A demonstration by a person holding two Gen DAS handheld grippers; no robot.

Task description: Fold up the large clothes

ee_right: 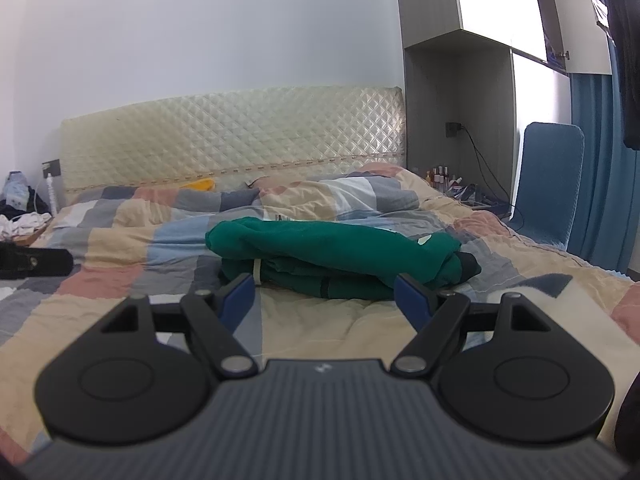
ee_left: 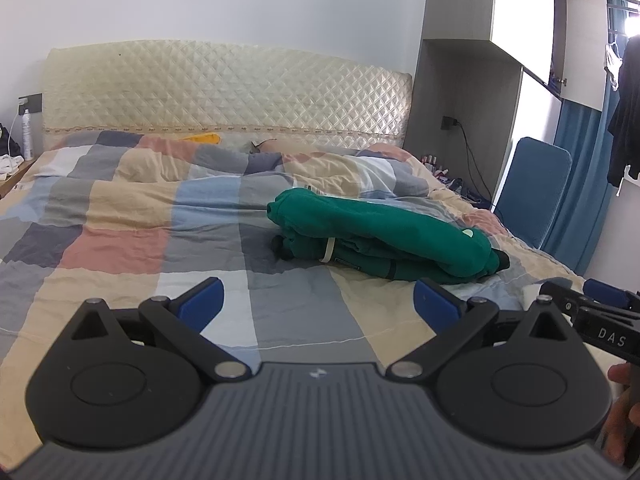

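Observation:
A green garment (ee_left: 384, 236) lies folded in a thick bundle on the checked bedspread (ee_left: 120, 232), right of the bed's middle. It also shows in the right wrist view (ee_right: 332, 256), straight ahead of the fingers. My left gripper (ee_left: 318, 300) is open and empty, held above the bedspread a short way in front of the bundle. My right gripper (ee_right: 326, 300) is open and empty, its blue fingertips (ee_right: 412, 300) close before the bundle's near edge. The right gripper's tip shows at the right edge of the left wrist view (ee_left: 600, 304).
A quilted headboard (ee_left: 224, 92) stands at the back. A rumpled duvet and pillows (ee_left: 340, 168) lie behind the garment. A blue chair (ee_left: 536, 192) and a bedside stand with small bottles (ee_right: 440, 176) are on the right. A nightstand with clutter (ee_right: 20, 216) is on the left.

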